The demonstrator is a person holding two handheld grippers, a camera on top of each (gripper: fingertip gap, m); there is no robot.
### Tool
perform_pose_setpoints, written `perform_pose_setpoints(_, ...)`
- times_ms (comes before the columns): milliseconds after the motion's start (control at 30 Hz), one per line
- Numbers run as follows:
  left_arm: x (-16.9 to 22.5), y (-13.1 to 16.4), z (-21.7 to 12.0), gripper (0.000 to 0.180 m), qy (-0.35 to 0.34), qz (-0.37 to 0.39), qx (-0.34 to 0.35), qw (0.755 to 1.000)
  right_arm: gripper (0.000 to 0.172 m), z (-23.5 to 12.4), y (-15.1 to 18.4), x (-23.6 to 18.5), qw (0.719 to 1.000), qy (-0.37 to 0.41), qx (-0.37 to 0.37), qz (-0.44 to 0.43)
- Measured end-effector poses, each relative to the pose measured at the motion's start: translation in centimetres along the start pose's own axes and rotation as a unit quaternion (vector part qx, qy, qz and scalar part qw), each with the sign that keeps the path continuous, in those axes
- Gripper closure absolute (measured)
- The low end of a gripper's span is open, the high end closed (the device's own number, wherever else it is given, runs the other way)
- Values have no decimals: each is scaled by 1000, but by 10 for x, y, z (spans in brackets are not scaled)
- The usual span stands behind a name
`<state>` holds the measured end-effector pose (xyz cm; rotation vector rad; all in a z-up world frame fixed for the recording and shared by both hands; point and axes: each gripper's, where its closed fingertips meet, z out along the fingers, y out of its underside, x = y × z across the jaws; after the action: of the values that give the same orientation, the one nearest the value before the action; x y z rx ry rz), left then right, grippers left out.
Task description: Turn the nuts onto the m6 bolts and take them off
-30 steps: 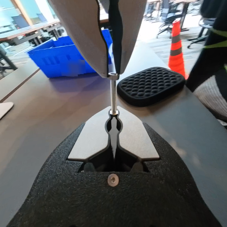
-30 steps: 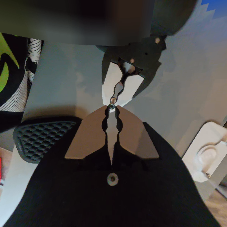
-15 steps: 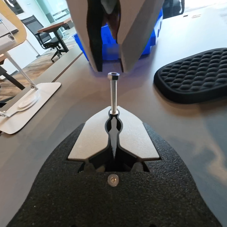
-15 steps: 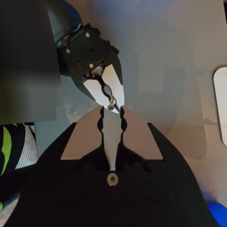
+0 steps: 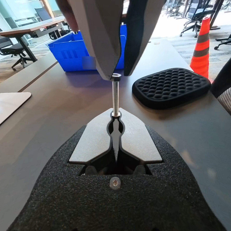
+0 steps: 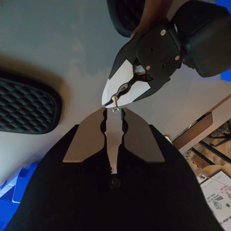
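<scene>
My left gripper (image 5: 116, 113) is shut on the lower end of a silver M6 bolt (image 5: 115, 97), which points straight away from it. A hex nut (image 5: 116, 78) sits at the bolt's far tip. My right gripper (image 5: 117, 76) comes in from above, open, with a finger on each side of the nut. One finger (image 5: 106, 67) is right beside the nut; the other stands clear. In the right wrist view the nut (image 6: 116, 110) lies between my open right gripper's (image 6: 114, 109) fingertips with gaps on both sides. The left gripper (image 6: 110, 103) shows there holding the bolt (image 6: 115, 101).
A black honeycomb pad (image 5: 171, 88) lies on the grey table (image 5: 50, 112) to the right, also in the right wrist view (image 6: 25, 106). A blue bin (image 5: 75, 53) stands behind. An orange cone (image 5: 201, 50) is at the far right, a white board (image 5: 11, 103) at left. Some 6 centimeters of space lies between my two pairs of fingers.
A second ago the right gripper was shut on the nut. It then opened and drew back off it. Now its open fingers are around the nut again at a new rotation.
</scene>
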<state>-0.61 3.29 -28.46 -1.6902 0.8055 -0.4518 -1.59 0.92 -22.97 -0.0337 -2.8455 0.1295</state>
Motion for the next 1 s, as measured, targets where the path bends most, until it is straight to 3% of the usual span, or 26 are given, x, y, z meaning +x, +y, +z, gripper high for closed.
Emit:
perform_pose_setpoints(200,0,0,0,178,0,1,0,1000,162,2,0,5,1000,-5,5,21)
perform_pose_setpoints(333,-8,-1,-2,178,-32,-4,6,999,162,1,4,9,986,3,2,165)
perform_pose_setpoints(400,-12,-1,-2,178,-49,-6,7,999,162,1,8,9,966,15,-6,256)
perform_pose_setpoints(500,-14,0,-1,178,-63,-1,0,998,162,2,11,5,911,18,-12,412)
perform_pose_setpoints(567,-13,2,0,178,-63,7,-6,998,162,3,10,3,890,21,-3,456)
perform_pose_setpoints(600,-12,2,0,178,-60,9,-7,998,161,3,8,2,894,20,4,448)
perform_pose_setpoints(667,-9,1,1,178,-50,10,-6,999,133,1,6,2,927,29,6,373)
perform_pose_setpoints(700,-7,1,1,178,-42,10,-5,999,131,-2,7,3,948,39,-2,315)
perform_pose_setpoints(767,-5,1,1,178,-32,10,-4,999,133,-6,7,4,981,52,-11,186)
perform_pose_setpoints(833,-3,1,1,178,-21,11,-4,1000,137,-6,1,-4,996,28,-1,82)
perform_pose_setpoints(1000,2,0,0,178,1,11,3,1000,145,-5,-8,1,1000,-11,25,12)
